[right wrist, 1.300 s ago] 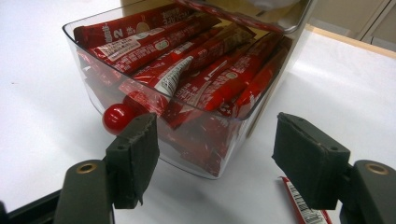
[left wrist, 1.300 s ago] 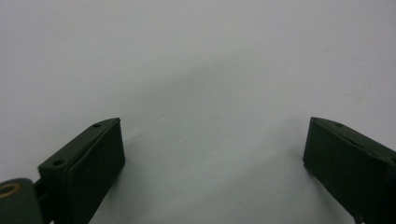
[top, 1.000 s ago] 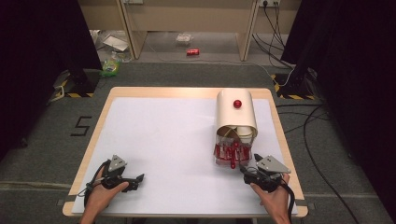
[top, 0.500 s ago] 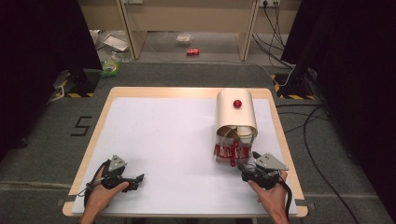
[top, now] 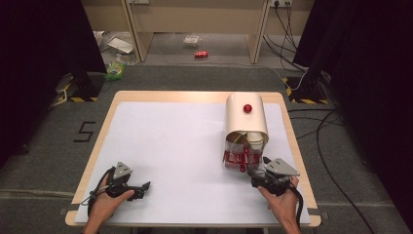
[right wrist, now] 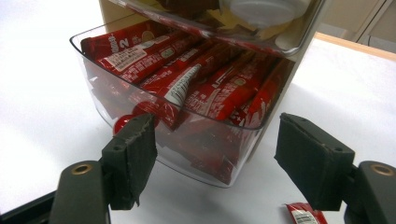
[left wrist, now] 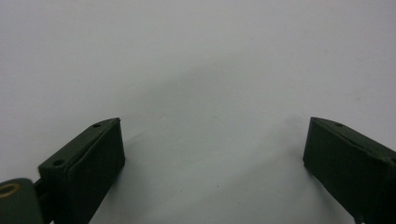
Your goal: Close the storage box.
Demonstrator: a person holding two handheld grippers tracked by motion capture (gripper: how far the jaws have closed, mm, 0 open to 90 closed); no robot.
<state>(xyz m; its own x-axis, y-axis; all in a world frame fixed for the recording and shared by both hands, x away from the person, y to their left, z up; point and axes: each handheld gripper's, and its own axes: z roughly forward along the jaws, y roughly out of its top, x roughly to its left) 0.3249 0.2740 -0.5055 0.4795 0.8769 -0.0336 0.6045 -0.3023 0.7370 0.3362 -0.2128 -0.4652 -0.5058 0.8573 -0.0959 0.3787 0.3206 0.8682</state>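
the right gripper [top: 254,171] lies low at the near right of the white table [top: 170,146], held level in the person's right hand [top: 282,202], aimed far-left at the clear plastic drawer of red sachets [right wrist: 196,107]. its jaws stand wide apart, holding nothing, just short of the drawer front. one loose red sachet [right wrist: 303,215] lies beneath. the left gripper [top: 145,185] rests near left, jaws wide open and empty.

The small red packet [right wrist: 303,215] is cut off at the bottom edge. The words on the red packets [right wrist: 205,88] in the clear drawer [right wrist: 93,84] are too blurry to read.
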